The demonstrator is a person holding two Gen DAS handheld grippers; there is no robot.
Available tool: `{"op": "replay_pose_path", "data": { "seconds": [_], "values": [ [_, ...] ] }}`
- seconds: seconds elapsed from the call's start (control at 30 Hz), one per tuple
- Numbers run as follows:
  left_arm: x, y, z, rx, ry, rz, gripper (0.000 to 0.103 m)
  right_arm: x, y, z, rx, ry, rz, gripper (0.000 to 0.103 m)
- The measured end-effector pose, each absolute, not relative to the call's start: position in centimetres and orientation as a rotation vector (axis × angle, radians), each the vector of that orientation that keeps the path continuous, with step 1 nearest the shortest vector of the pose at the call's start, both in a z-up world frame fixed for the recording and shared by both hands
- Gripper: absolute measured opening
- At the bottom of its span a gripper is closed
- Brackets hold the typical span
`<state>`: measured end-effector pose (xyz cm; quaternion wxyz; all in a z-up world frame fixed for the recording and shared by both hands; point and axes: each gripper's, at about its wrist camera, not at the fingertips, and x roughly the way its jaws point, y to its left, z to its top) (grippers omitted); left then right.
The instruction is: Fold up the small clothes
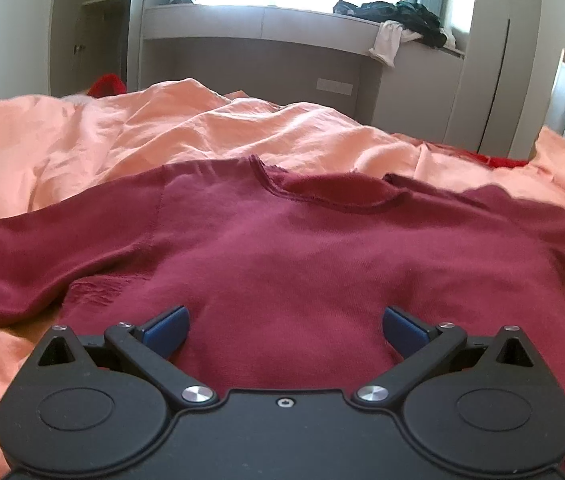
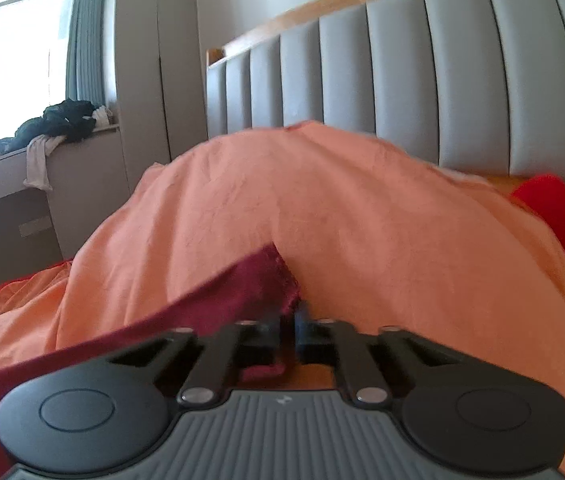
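A dark red long-sleeved sweater (image 1: 282,256) lies spread flat on the orange bedsheet (image 1: 82,140), neck away from me, sleeves out to both sides. My left gripper (image 1: 285,330) is open, its blue pads wide apart just above the sweater's lower body. My right gripper (image 2: 289,322) is shut on the end of a sweater sleeve (image 2: 218,300), which stretches away to the lower left in the right wrist view. The cuff's edge bunches right at the closed pads.
The orange sheet rises in a mound (image 2: 322,208) ahead of the right gripper. A grey padded headboard (image 2: 442,92) stands behind it. A window bench (image 1: 282,28) with a pile of dark clothes (image 1: 398,16) lies beyond the bed. Something bright red (image 2: 550,208) lies by the headboard.
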<state>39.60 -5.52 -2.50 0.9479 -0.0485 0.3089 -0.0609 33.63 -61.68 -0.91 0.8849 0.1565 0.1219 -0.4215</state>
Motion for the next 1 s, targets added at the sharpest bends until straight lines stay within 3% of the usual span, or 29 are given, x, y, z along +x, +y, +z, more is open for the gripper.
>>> {"op": "replay_pose_path", "data": {
  "seconds": [0.23, 0.57, 0.8, 1.0],
  "values": [
    [38.2, -2.0, 0.2, -0.101, 0.638, -0.114, 0.103, 33.4, -55.6, 5.4, 0.181, 0.138, -0.715, 0.006],
    [35.3, 4.4, 4.3, -0.125, 0.547, -0.032, 0.103, 34.9, -36.9, 14.2, -0.074, 0.041, -0.24, 0.005],
    [35.0, 8.2, 5.9, -0.221, 0.493, 0.039, 0.103, 36.0, -23.2, 12.4, -0.178, 0.074, 0.062, 0.005],
    [35.2, 9.1, 5.5, -0.22, 0.477, 0.076, 0.103, 36.2, -13.7, 5.7, -0.316, 0.211, 0.234, 0.005]
  ]
}}
